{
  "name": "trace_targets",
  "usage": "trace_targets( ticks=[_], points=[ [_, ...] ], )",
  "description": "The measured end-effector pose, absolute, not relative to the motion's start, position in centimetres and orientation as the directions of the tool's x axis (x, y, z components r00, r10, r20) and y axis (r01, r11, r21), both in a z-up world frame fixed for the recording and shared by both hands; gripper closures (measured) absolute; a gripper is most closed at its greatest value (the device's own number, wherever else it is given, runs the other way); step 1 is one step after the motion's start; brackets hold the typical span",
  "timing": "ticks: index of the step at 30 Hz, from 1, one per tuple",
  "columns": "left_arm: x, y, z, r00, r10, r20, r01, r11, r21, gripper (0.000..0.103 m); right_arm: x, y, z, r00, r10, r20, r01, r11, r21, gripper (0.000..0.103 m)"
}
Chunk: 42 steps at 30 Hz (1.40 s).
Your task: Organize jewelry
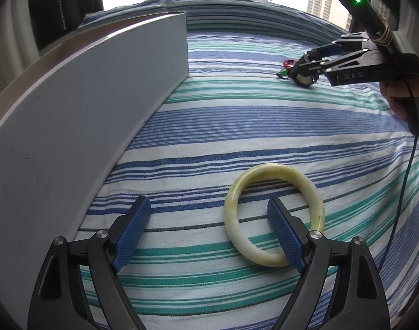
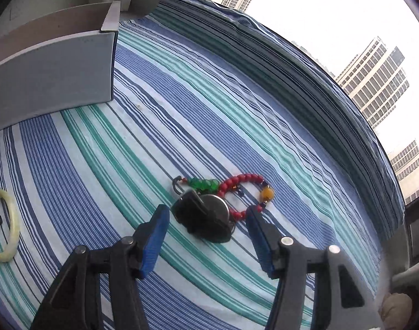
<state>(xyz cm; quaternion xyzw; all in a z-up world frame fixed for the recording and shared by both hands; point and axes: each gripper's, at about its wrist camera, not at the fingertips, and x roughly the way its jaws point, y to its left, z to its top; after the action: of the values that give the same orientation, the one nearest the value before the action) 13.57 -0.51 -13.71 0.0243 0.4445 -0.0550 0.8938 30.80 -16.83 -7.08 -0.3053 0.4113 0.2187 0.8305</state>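
Note:
A pale yellow-green jade bangle [image 1: 275, 214] lies flat on the striped cloth. My left gripper [image 1: 209, 206] is open; its right finger stands inside the ring, its left finger outside. The bangle also shows at the left edge of the right wrist view [image 2: 6, 225]. A bead bracelet [image 2: 236, 189] with red, green and amber beads lies by a dark round metal piece [image 2: 206, 217]. My right gripper [image 2: 208, 214] is open and straddles that dark piece; it also shows in the left wrist view [image 1: 305, 71] low over the beads [image 1: 286, 67].
A grey cardboard box [image 1: 80, 115] with an open top stands on the left, close to my left gripper; it shows at the back left in the right wrist view [image 2: 52, 79]. The striped cloth [image 1: 236, 126] covers the whole surface. A window with tower blocks lies beyond.

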Motion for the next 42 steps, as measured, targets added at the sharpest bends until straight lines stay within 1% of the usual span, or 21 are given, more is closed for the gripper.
trace_targets(
  ticks=[1,2,3,4,7,10,13,15,16,17,19,21,22,24,26,28,32,38,42],
  points=[
    [13.5,-0.5,-13.8,0.598,-0.080,-0.798,0.123,0.992,-0.007,0.014,30.9,-16.8,-6.8,0.559,0.136,-0.818,-0.616,0.729,-0.300,0.066],
    [13.5,-0.6,-13.8,0.596,-0.083,-0.799,0.126,0.992,-0.009,0.012,31.0,-16.9,-6.5,0.558,0.132,-0.820,-0.600,0.746,-0.288,0.069],
    [13.6,-0.6,-13.8,0.595,-0.086,-0.799,0.129,0.992,-0.010,0.012,30.6,-17.2,-6.2,0.562,0.128,-0.818,-0.579,0.767,-0.278,0.076],
    [13.6,-0.7,-13.8,0.594,-0.086,-0.800,0.130,0.991,-0.010,0.011,30.4,-17.7,-5.7,0.552,0.143,-0.822,-0.566,0.788,-0.243,0.079],
    [13.7,-0.8,-13.8,0.593,-0.087,-0.801,0.132,0.991,-0.010,0.011,29.0,-19.5,-4.3,0.500,0.203,-0.842,-0.523,0.846,-0.107,0.082],
    [13.7,-0.8,-13.8,0.593,-0.086,-0.801,0.131,0.991,-0.009,0.011,26.9,-22.5,-3.1,0.419,0.322,-0.849,-0.450,0.886,0.114,0.082],
    [13.7,-0.8,-13.8,0.593,-0.086,-0.801,0.131,0.991,-0.009,0.010,24.5,-26.2,-3.5,0.306,0.471,-0.828,-0.283,0.875,0.393,0.082],
    [13.7,-0.8,-13.8,0.593,-0.086,-0.801,0.131,0.991,-0.009,0.010,22.4,-28.4,-5.1,0.236,0.570,-0.787,-0.140,0.821,0.553,0.082],
    [13.7,-0.8,-13.8,0.593,-0.086,-0.801,0.131,0.991,-0.009,0.010,21.4,-29.3,-6.2,0.219,0.597,-0.772,-0.084,0.800,0.595,0.082],
    [13.7,-0.8,-13.8,0.593,-0.085,-0.801,0.131,0.991,-0.009,0.010,20.6,-30.0,-7.2,0.214,0.601,-0.770,-0.043,0.794,0.607,0.082],
    [13.7,-0.8,-13.8,0.593,-0.086,-0.801,0.131,0.991,-0.009,0.010,19.1,-31.5,-8.2,0.251,0.582,-0.773,-0.001,0.799,0.601,0.079],
    [13.7,-0.9,-13.8,0.591,-0.084,-0.802,0.133,0.991,-0.006,0.009,18.4,-33.0,-8.8,0.290,0.514,-0.808,0.046,0.835,0.548,0.076],
    [13.7,-0.9,-13.8,0.591,-0.084,-0.803,0.134,0.991,-0.005,0.008,18.1,-33.8,-8.9,0.312,0.488,-0.815,0.065,0.845,0.531,0.071],
    [13.8,-1.0,-13.9,0.589,-0.084,-0.804,0.136,0.991,-0.003,0.007,17.5,-34.8,-8.9,0.351,0.422,-0.836,0.084,0.875,0.477,0.064],
    [13.8,-1.0,-13.9,0.589,-0.083,-0.804,0.136,0.991,-0.003,0.007,16.8,-35.0,-8.3,0.394,0.326,-0.859,0.076,0.920,0.384,0.063],
    [13.8,-1.0,-13.9,0.588,-0.083,-0.804,0.136,0.991,-0.002,0.006,16.4,-34.7,-7.7,0.432,0.260,-0.864,0.057,0.948,0.314,0.063],
    [13.8,-1.0,-14.0,0.588,-0.082,-0.804,0.136,0.991,-0.002,0.005,14.0,-32.0,-5.3,0.492,0.198,-0.848,-0.028,0.977,0.212,0.061],
    [13.7,-1.1,-14.1,0.587,-0.082,-0.805,0.137,0.991,-0.001,0.003,11.0,-26.7,-3.0,0.522,0.048,-0.851,-0.145,0.989,-0.033,0.056],
    [13.8,-1.1,-14.1,0.587,-0.082,-0.805,0.137,0.991,-0.001,0.003,10.2,-25.3,-2.9,0.523,-0.003,-0.852,-0.159,0.982,-0.101,0.056]
  ],
)
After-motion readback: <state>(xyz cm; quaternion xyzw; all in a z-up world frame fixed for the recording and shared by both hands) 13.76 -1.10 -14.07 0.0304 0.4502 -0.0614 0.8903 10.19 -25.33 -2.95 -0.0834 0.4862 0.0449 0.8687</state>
